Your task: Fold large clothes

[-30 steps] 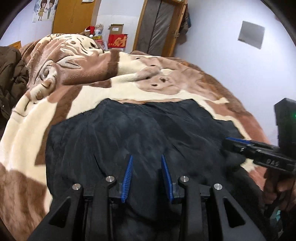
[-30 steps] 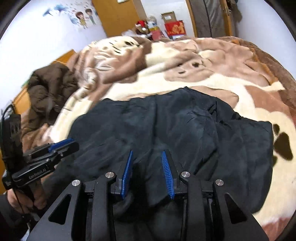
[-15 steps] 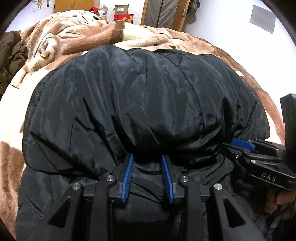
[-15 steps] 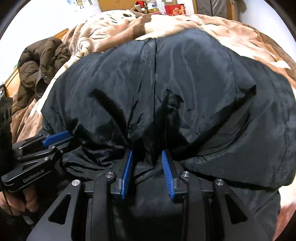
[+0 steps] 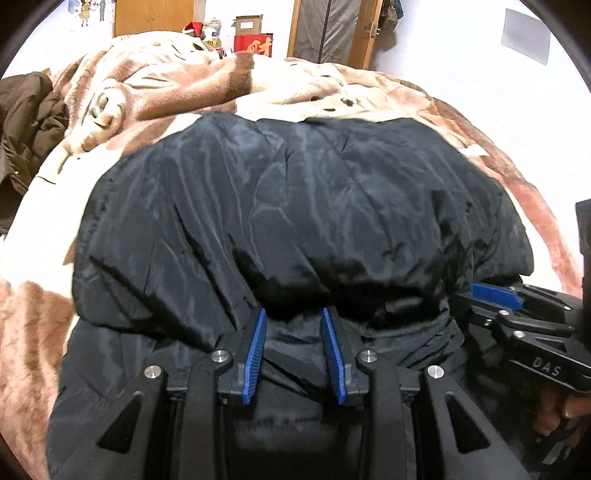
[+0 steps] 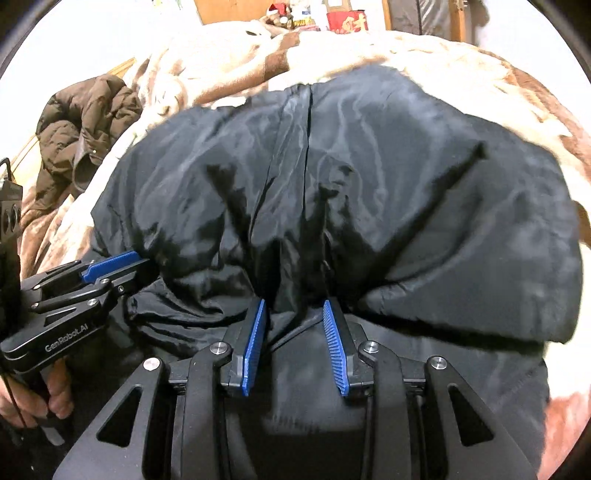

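A large black padded jacket point(image 5: 314, 206) lies on a bed, its upper layer folded over and bulging in front of both grippers. My left gripper point(image 5: 291, 314) is shut on a bunch of jacket fabric, which fills the gap between its blue pads. In the right wrist view the same jacket point(image 6: 369, 184) gathers into creases at my right gripper point(image 6: 294, 304). Its jaws are opening slightly, with the fabric still pinched between the pads. Each gripper shows at the edge of the other's view, side by side along the near fold.
A brown and cream plush blanket point(image 5: 221, 85) covers the bed around the jacket. A brown coat point(image 6: 85, 125) is heaped at the left edge. Boxes point(image 5: 255, 40) and a wooden door frame point(image 5: 332, 29) stand beyond the bed. A hand point(image 6: 22, 402) grips the left tool's handle.
Both grippers carried the jacket's gripped edge up and over its flat body, then sank. The billowing folded layer has settled lower, and more blanket shows beyond it. The right pads stand slightly wider.
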### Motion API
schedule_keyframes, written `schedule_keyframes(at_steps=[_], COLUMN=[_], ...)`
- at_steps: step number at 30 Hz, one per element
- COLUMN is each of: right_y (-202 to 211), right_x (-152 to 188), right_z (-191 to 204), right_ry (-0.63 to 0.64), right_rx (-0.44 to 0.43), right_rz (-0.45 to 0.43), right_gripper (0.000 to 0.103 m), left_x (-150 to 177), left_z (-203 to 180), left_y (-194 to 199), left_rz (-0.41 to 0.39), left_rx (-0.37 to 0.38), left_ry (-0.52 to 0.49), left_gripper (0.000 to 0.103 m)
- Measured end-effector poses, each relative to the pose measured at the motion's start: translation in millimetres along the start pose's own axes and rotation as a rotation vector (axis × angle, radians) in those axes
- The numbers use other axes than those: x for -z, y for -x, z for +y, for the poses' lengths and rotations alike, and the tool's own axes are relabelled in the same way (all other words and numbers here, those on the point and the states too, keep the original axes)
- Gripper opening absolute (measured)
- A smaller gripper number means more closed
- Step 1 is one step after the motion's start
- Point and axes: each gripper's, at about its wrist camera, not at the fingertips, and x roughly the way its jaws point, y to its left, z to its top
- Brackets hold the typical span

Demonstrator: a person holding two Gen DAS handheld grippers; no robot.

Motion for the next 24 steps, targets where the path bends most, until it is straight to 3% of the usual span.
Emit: schedule_keyframes(at_steps=[11,24], right_y=[84,148], right_x=[30,101], right_z=[4,2], right_ry=[0.006,-0.039], right_rx=[0.022,0.041], right_rz=[-0.094,-0.098], right_gripper=[0.034,0.034], left_x=[29,83], left_z=[-17,-18], left_y=[74,143], left_rz=[-0.049,-0.074], left_rx=[-0.009,-0.040], left_ry=[-0.032,-0.031], left_gripper=[0.033,0.033])
